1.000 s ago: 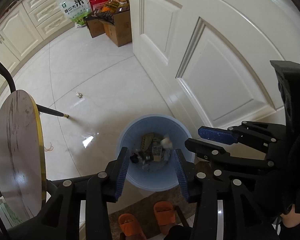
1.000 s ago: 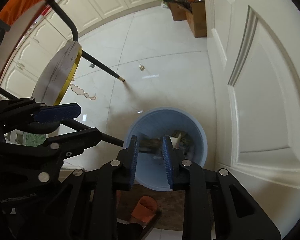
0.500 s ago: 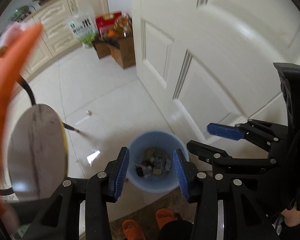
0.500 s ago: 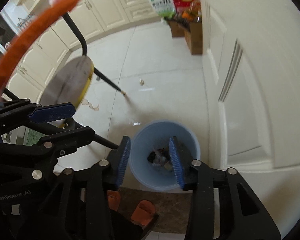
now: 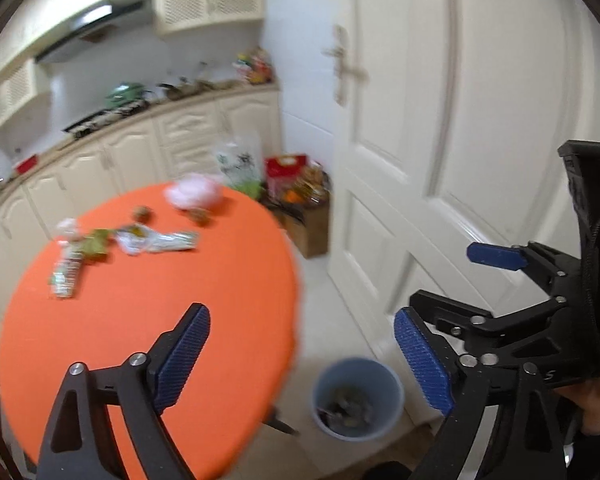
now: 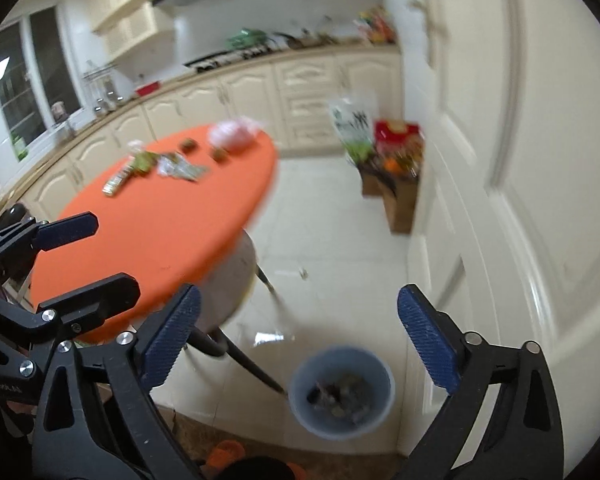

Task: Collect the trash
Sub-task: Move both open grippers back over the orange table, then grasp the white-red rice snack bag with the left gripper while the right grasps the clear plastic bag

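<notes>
A round orange table (image 5: 148, 312) carries several pieces of trash: a clear plastic wrapper (image 5: 156, 240), a pink crumpled bag (image 5: 194, 196), a green wrapper (image 5: 94, 242) and a flat packet (image 5: 66, 272). They also show in the right wrist view, with the wrapper (image 6: 180, 168) and pink bag (image 6: 234, 134). A blue bin (image 5: 358, 398) holding trash stands on the floor by the door; it also shows in the right wrist view (image 6: 342, 392). My left gripper (image 5: 300, 360) is open and empty above the table edge. My right gripper (image 6: 296, 344) is open and empty above the bin.
A white door (image 5: 460, 160) stands at the right. Cardboard boxes with groceries (image 6: 396, 184) sit on the floor by the cabinets (image 6: 260, 92). A chair (image 6: 228, 292) stands under the table edge. Orange slippers (image 6: 228, 450) lie on a mat below.
Both grippers have risen and tilted up from over the bin, so the table top and kitchen came into view. Both sets of jaws have opened much wider.
</notes>
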`<state>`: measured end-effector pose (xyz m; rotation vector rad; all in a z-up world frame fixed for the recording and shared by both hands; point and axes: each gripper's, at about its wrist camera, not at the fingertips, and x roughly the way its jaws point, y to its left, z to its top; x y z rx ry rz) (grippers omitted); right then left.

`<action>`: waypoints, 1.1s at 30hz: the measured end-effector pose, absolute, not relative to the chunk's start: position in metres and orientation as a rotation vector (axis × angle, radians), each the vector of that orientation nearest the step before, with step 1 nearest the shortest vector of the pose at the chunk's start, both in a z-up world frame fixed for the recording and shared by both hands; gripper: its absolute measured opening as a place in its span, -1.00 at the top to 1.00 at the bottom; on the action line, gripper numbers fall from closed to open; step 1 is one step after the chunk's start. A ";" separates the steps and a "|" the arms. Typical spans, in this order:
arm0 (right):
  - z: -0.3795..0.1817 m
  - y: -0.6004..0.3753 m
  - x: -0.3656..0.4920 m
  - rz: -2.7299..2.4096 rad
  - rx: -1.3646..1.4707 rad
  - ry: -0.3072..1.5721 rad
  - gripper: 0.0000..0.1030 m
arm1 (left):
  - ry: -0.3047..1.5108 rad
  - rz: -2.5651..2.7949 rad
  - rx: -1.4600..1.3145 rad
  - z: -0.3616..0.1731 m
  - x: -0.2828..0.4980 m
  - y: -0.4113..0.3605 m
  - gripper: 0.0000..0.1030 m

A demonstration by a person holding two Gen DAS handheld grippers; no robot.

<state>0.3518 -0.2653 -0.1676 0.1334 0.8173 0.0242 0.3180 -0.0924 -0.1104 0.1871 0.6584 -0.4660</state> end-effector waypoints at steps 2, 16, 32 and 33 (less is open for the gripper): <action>-0.153 -0.241 0.372 0.063 0.102 0.797 -0.95 | 0.647 -0.421 0.178 -0.103 0.323 -0.066 -0.80; -0.172 -0.152 0.541 0.189 -0.055 0.852 -1.00 | 0.727 -0.049 0.152 -0.120 0.466 0.084 -0.83; -0.229 -0.157 0.675 0.155 -0.221 0.892 -1.00 | 0.842 0.028 0.223 -0.186 0.642 0.090 -0.83; -0.234 -0.156 0.680 0.171 -0.229 0.903 -1.00 | 0.849 0.022 0.226 -0.192 0.648 0.087 -0.83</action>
